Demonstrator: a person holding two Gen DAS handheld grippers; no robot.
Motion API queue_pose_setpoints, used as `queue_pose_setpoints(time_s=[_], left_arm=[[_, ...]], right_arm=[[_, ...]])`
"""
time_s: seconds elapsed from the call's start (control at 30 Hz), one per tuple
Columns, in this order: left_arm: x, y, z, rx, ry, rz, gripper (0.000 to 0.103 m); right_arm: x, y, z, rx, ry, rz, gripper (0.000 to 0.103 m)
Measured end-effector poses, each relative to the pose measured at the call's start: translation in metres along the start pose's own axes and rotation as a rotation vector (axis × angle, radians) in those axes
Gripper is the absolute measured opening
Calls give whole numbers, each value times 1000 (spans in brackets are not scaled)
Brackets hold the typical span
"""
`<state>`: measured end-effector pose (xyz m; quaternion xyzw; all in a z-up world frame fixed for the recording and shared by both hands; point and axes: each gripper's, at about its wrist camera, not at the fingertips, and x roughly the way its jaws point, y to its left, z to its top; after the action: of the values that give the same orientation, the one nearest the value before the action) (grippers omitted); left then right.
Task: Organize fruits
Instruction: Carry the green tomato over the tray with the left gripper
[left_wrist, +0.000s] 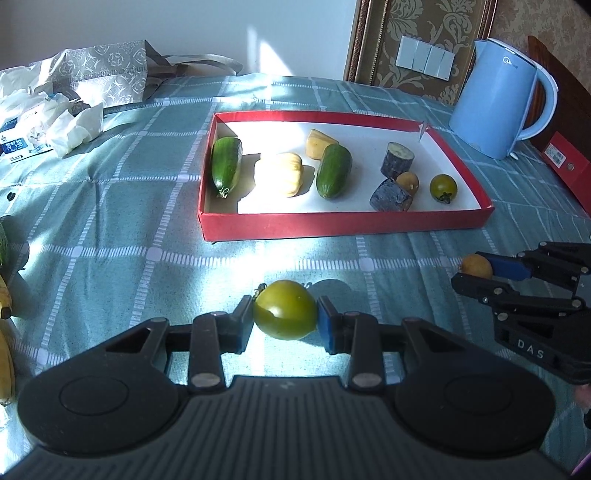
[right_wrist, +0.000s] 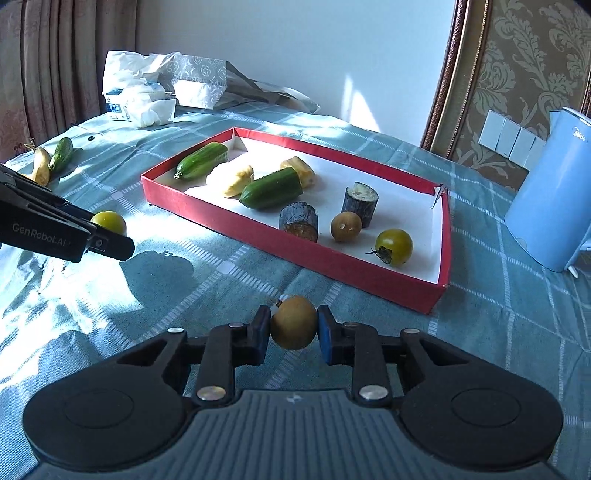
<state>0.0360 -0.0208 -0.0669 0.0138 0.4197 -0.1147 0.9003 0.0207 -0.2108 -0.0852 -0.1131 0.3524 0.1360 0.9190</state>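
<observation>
My left gripper (left_wrist: 285, 314) is shut on a green tomato (left_wrist: 285, 309), held just above the cloth in front of the red tray (left_wrist: 343, 223). My right gripper (right_wrist: 293, 326) is shut on a small brown round fruit (right_wrist: 294, 322), near the tray's front right corner. The tray (right_wrist: 295, 254) holds two cucumbers (left_wrist: 226, 166), yellow pieces (left_wrist: 279, 174), two dark chunks (left_wrist: 391, 194), a brown fruit (right_wrist: 345, 226) and a green tomato (right_wrist: 393, 246). The right gripper also shows in the left wrist view (left_wrist: 476, 275), and the left gripper shows in the right wrist view (right_wrist: 110, 236).
A blue kettle (left_wrist: 496, 99) stands right of the tray. Tissues and a patterned bag (left_wrist: 107, 70) lie at the back left. A cucumber (right_wrist: 61, 153) and bananas (right_wrist: 40, 166) lie at the far left of the checked cloth. A red box (left_wrist: 569, 162) sits at the right edge.
</observation>
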Motion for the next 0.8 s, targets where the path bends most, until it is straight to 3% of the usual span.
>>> queue_pose_setpoints(time_s=[0.8], left_arm=[[7,-14,9,49,12,6,32]], right_arm=[[-21,-16,0,58,-32,-54,26]])
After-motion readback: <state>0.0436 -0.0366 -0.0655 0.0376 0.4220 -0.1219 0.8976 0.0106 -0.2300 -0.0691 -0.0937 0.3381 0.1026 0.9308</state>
